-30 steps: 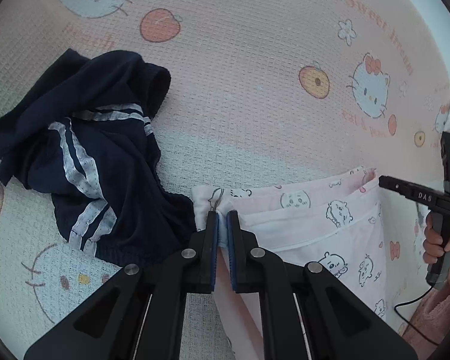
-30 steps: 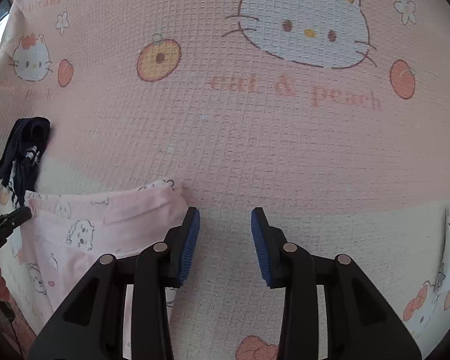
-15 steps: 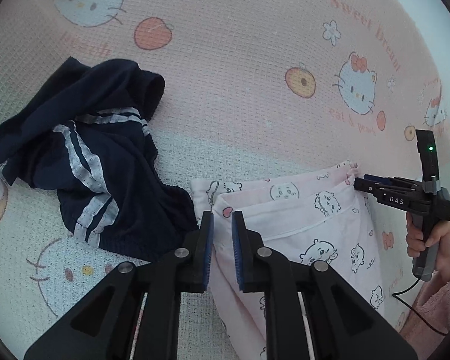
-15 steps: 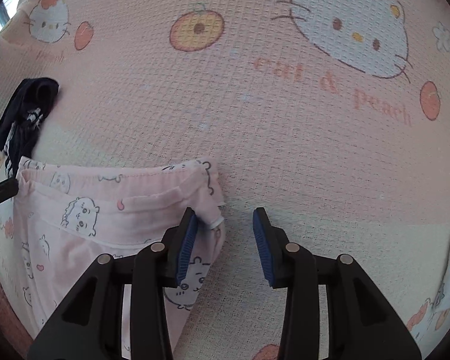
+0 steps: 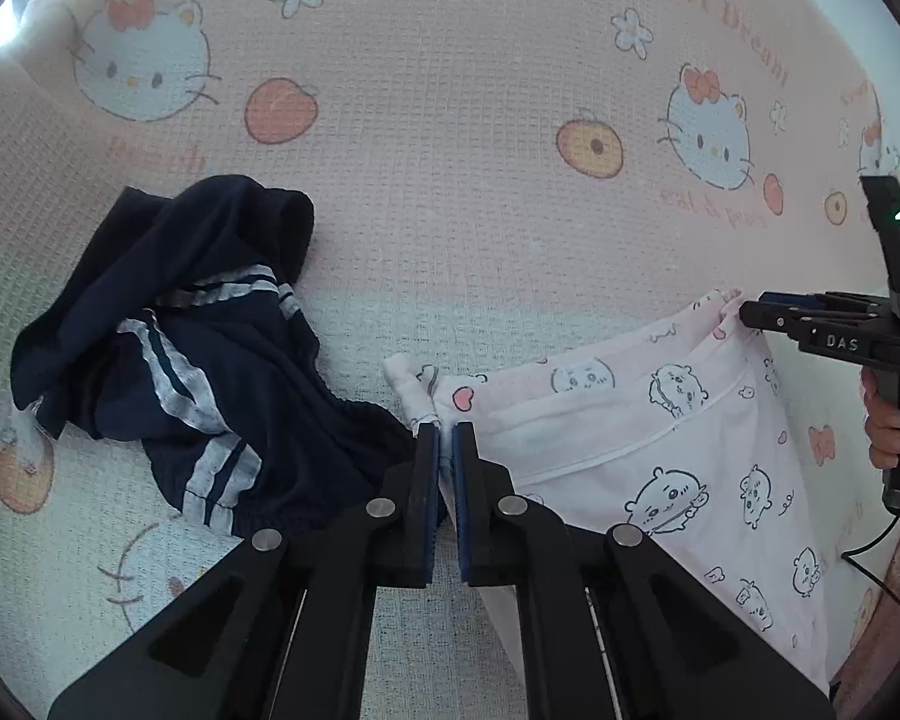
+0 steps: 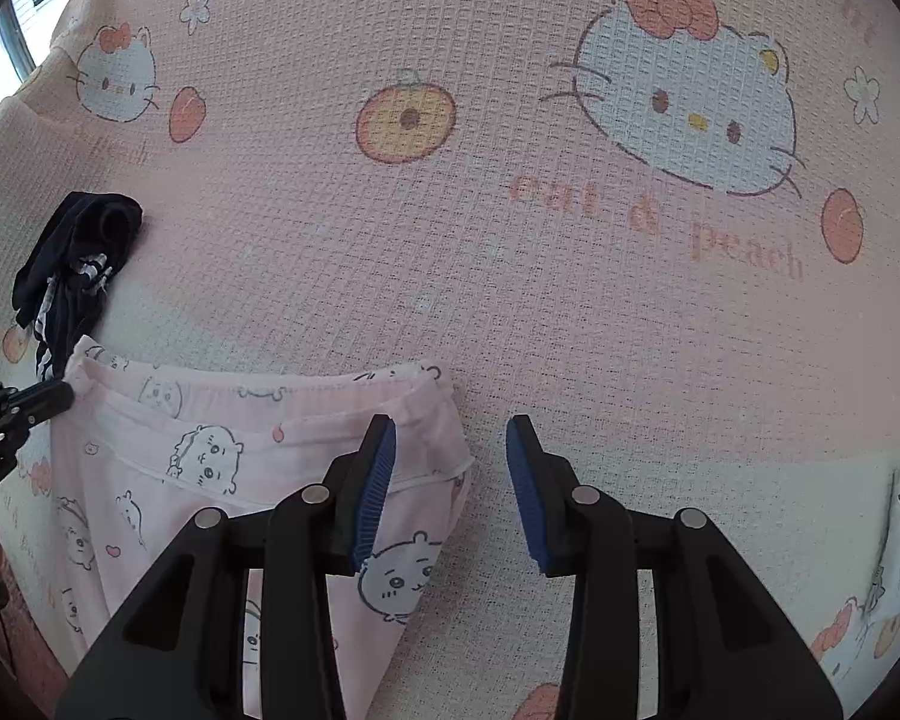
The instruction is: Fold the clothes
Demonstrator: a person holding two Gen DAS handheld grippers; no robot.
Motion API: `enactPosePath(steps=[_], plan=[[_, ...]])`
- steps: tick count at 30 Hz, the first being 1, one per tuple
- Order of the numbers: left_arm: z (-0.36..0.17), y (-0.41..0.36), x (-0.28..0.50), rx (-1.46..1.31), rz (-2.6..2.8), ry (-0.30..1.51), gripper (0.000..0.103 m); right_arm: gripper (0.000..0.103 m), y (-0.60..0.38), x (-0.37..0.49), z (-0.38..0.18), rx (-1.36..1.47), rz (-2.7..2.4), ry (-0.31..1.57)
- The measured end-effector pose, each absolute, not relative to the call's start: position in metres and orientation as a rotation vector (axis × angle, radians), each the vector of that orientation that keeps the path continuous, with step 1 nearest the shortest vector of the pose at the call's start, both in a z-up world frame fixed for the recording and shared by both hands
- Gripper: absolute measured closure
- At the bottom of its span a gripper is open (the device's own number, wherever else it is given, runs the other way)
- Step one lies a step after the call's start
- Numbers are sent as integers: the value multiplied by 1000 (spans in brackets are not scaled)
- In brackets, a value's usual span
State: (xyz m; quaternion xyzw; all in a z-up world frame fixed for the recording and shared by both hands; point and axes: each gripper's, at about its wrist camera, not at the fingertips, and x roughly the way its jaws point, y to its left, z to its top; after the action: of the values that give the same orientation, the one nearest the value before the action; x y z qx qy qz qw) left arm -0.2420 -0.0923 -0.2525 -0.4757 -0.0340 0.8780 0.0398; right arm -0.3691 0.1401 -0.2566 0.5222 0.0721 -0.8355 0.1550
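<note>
Pink cartoon-cat bedspread [image 5: 450, 120]: our left gripper [image 5: 445, 450] pinches soft, light pyjama trousers' [image 5: 630, 432] waistband corner; right gripper [image 6: 450, 468] gapes empty.

Pale pink pants [image 5: 660, 438] are showing little cartoon critters; the shorts [image 5: 198, 360] left of the tongs are rocking navy with white stripes.
</note>
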Motion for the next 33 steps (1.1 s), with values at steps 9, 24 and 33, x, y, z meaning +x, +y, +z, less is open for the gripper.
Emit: enactPosePath(steps=[9, 24, 33], plan=[[-273, -111, -256, -1603, 2668, -267, 67, 38, 155, -380, -277, 1566, -2217, -23], [-270, -58, -305, -1492, 2528, -175, 91, 91, 210, -376, -225, 1458, -2375, -180], [-277, -116, -295, -1614, 2674, -240, 46, 77, 232, -386, -260, 1618, -2453, -124]])
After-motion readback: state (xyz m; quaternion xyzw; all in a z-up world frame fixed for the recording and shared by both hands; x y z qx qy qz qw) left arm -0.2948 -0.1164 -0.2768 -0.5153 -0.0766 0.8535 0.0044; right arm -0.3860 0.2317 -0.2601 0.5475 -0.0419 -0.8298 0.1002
